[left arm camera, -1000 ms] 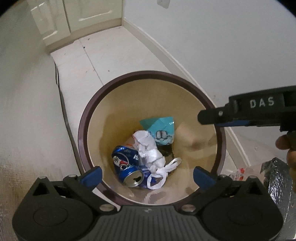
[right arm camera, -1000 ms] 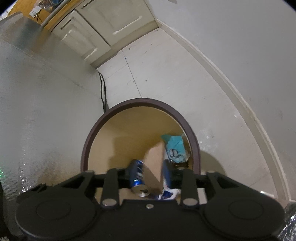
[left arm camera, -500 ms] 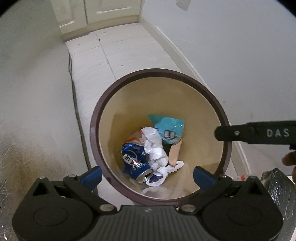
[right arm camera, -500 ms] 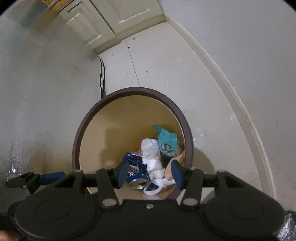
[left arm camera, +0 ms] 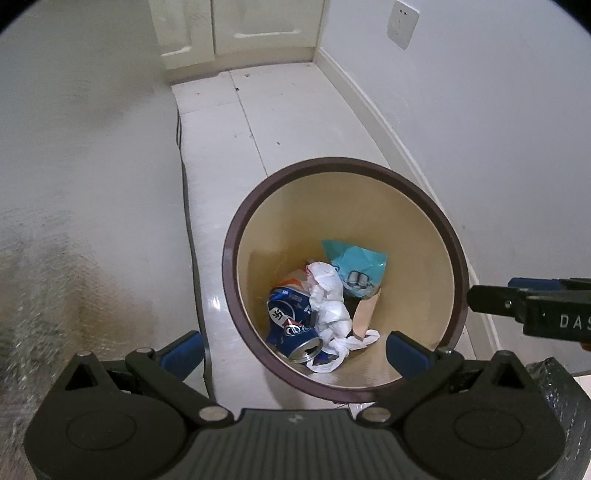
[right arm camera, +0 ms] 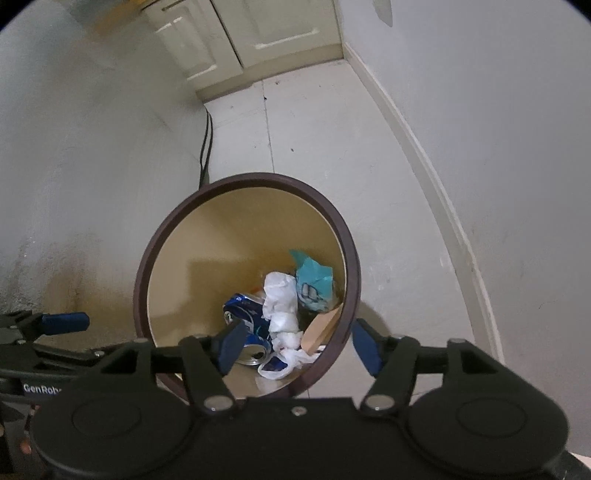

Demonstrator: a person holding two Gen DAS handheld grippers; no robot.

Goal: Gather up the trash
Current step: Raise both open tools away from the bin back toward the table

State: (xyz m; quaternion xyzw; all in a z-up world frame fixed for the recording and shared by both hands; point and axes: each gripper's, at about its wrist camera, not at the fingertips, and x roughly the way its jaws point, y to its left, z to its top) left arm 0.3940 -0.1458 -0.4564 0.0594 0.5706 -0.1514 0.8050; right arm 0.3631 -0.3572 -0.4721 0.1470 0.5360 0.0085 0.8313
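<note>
A round bin with a dark brown rim (left arm camera: 236, 243) (right arm camera: 147, 258) and tan inside stands on the floor below both grippers. Inside lie a crushed blue can (left arm camera: 291, 321) (right arm camera: 243, 314), crumpled white plastic (left arm camera: 332, 299) (right arm camera: 280, 299), a teal wrapper (left arm camera: 358, 269) (right arm camera: 314, 280) and a brown cardboard piece (left arm camera: 365, 314) (right arm camera: 321, 328). My left gripper (left arm camera: 295, 350) is open and empty above the bin's near rim. My right gripper (right arm camera: 295, 343) is open and empty above the bin; it also shows in the left wrist view (left arm camera: 517, 302) at the right.
White tiled floor (left arm camera: 277, 122) runs back to cream cabinet doors (left arm camera: 240, 29). A wall with a skirting board (left arm camera: 369, 103) is on the right. A grey foil-like surface (left arm camera: 74, 184) and a dark cable (left arm camera: 179, 125) are on the left.
The right gripper opened and the cardboard piece it held dropped into the bin. Both grippers have risen and pulled back, so the bin looks smaller and farther.
</note>
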